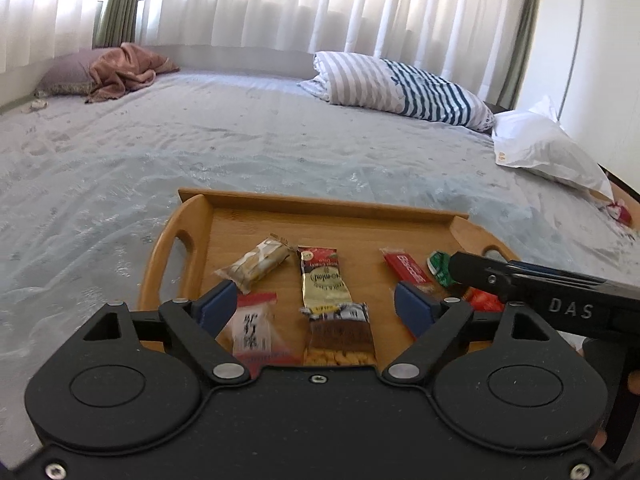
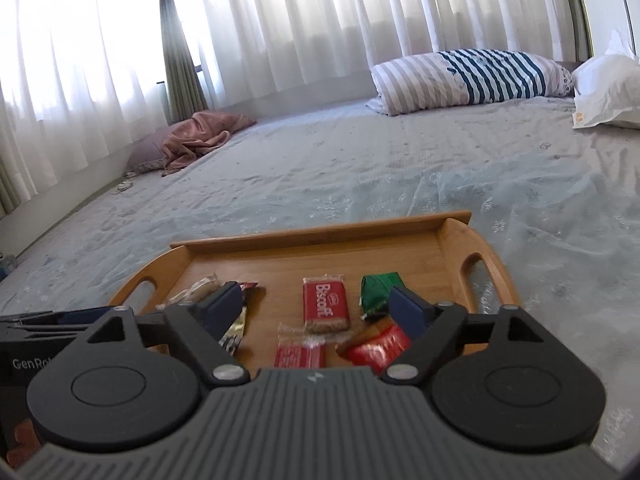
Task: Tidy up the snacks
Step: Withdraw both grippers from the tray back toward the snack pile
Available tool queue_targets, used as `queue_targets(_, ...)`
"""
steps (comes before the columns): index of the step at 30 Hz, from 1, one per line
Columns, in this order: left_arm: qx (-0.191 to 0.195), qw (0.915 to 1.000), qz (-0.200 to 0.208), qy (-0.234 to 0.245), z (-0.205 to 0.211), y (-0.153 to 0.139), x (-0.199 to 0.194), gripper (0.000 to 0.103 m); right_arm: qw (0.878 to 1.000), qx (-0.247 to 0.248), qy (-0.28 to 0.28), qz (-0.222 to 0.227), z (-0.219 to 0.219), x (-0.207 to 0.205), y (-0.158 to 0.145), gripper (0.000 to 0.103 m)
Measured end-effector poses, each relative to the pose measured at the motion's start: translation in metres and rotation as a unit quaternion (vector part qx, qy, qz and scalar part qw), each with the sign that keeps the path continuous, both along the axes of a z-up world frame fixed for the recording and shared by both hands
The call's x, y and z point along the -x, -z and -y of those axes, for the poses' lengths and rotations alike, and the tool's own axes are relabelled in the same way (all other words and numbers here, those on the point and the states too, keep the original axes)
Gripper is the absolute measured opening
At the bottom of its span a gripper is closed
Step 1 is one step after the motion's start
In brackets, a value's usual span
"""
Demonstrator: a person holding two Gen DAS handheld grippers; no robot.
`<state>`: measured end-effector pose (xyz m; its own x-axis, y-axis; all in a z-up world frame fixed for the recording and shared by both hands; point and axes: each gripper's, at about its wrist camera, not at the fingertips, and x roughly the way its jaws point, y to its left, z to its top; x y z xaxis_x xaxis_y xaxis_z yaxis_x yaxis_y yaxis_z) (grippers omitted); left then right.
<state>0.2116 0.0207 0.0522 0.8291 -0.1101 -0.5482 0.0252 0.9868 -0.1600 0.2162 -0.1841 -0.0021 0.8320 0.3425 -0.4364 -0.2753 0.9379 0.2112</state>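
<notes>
A wooden tray (image 1: 192, 236) (image 2: 452, 236) lies on the bed and holds several snack packets. In the left wrist view I see a beige bar (image 1: 256, 265), a gold and red packet (image 1: 322, 278), a dark nut packet (image 1: 340, 336), a white and red packet (image 1: 256, 330) and a red Biscoff pack (image 1: 408, 270). In the right wrist view I see the Biscoff pack (image 2: 325, 300), a green wrapper (image 2: 378, 292), a red wrapper (image 2: 380, 348) and a small red packet (image 2: 300, 354). My left gripper (image 1: 316, 304) is open and empty above the tray. My right gripper (image 2: 318, 308) is open and empty too.
The tray rests on a grey bedspread (image 1: 240, 136). A striped pillow (image 1: 400, 84) and a white pillow (image 1: 548, 148) lie at the far right. A pink cloth (image 1: 124, 70) lies on a cushion at the far left. White curtains (image 1: 320, 0) hang behind the bed.
</notes>
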Motion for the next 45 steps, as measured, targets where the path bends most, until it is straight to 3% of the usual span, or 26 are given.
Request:
queue_targets(10,-0.008,0.9999,0.009,0.001,-0.004,-0.001,0.051,0.088,0.999,0.024,-0.009,0.028,0.011,0.051,0.006,0.103)
queue_targets(23,-0.031,0.9994,0.012,-0.011,-0.012,0.020,0.102,0.090,0.997,0.063,-0.024,0.032,0.010,0.099,0.033,0.103)
queue_targets(33,-0.053,0.9982,0.023,-0.015,-0.020,0.032,0.133,0.091,0.997,0.062,-0.036,0.016,0.005,0.119,0.046,0.103)
queue_targets(45,-0.046,0.9984,0.024,-0.023,-0.027,0.053,0.146,0.092,0.996,0.068,-0.049,0.018,-0.002,0.127,0.055,0.103)
